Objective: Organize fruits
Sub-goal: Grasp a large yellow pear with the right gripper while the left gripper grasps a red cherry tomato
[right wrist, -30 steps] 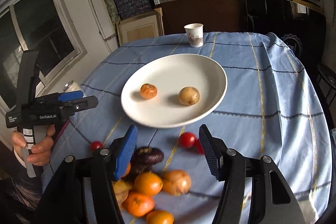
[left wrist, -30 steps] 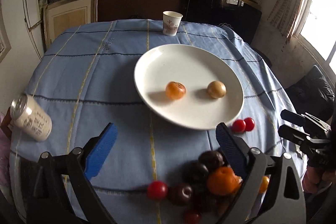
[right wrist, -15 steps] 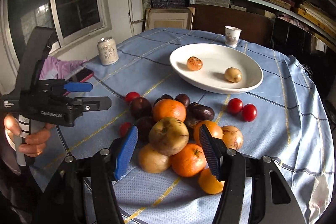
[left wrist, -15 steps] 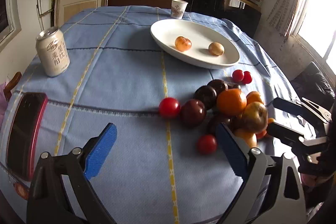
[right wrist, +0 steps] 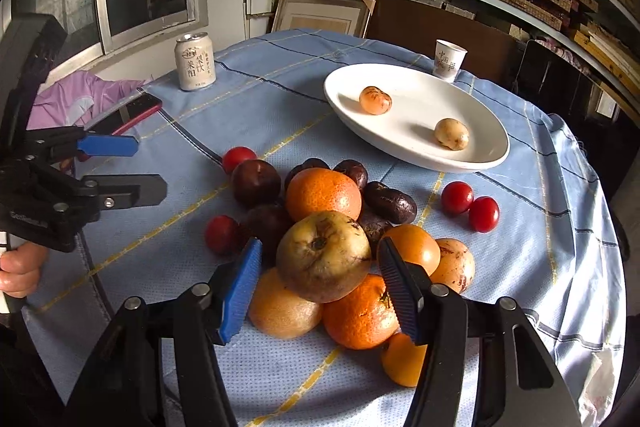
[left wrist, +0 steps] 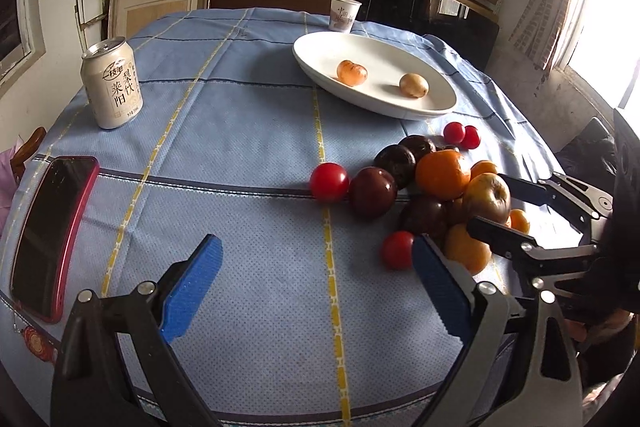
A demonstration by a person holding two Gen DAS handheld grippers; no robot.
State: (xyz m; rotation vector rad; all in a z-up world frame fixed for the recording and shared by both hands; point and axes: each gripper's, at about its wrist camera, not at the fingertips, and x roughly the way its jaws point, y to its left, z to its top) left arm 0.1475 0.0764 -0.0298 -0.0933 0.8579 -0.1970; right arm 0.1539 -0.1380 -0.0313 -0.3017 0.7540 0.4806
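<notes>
Right gripper (right wrist: pixel 320 281), jaws open, straddles the brownish pear (right wrist: pixel 324 255) atop the fruit pile; squeezing may topple oranges (right wrist: pixel 324 193) at 12 o'clock. Left gripper (left wrist: pixel 316 283) jaws open, empty.

A round bench (left wrist: pixel 248 155) under a pale blue cloth with yellow and dark grid lines carries everything. On it near the far edge stands a paper cup (left wrist: pixel 344 13), with a white plate (left wrist: pixel 420 107) just in front. A drink can (left wrist: pixel 112 83) stands upright at the left, and a red-cased phone (left wrist: pixel 52 231) lies flat nearer the edge. A heap of fruit (right wrist: pixel 332 239) rests on the cloth, two cherry tomatoes (right wrist: pixel 470 205) just beside it.
</notes>
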